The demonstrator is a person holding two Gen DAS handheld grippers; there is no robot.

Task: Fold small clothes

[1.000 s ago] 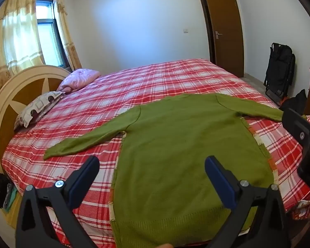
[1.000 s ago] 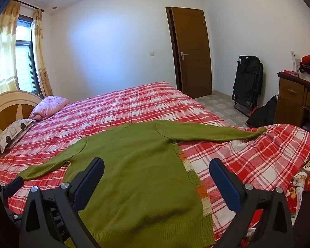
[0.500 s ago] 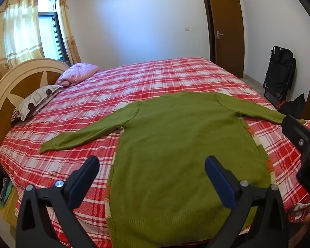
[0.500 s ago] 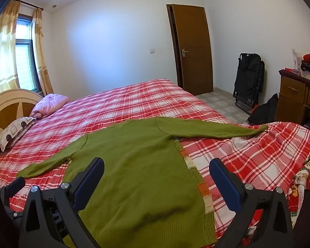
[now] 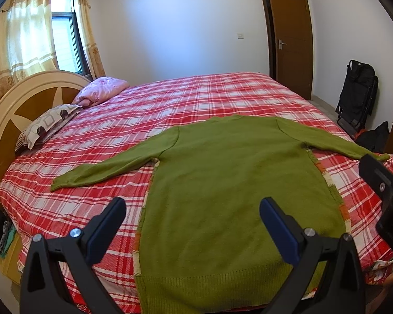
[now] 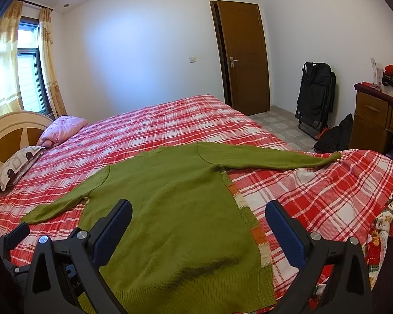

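We see green sweater spread flat on bed, both sleeves out, ribbed hem at bed's near edge. Left claw agape above hem, empty, not touching sweater. Right claw likewise agape, empty, over sweater's lower part. Strip of multicoloured knit peeks out along sweater's side. Pink pillow and patterned pillow lie well apart from sweater, by headboard.

Both wrist views low over hem, facing headboard-side wall, sharing sweater
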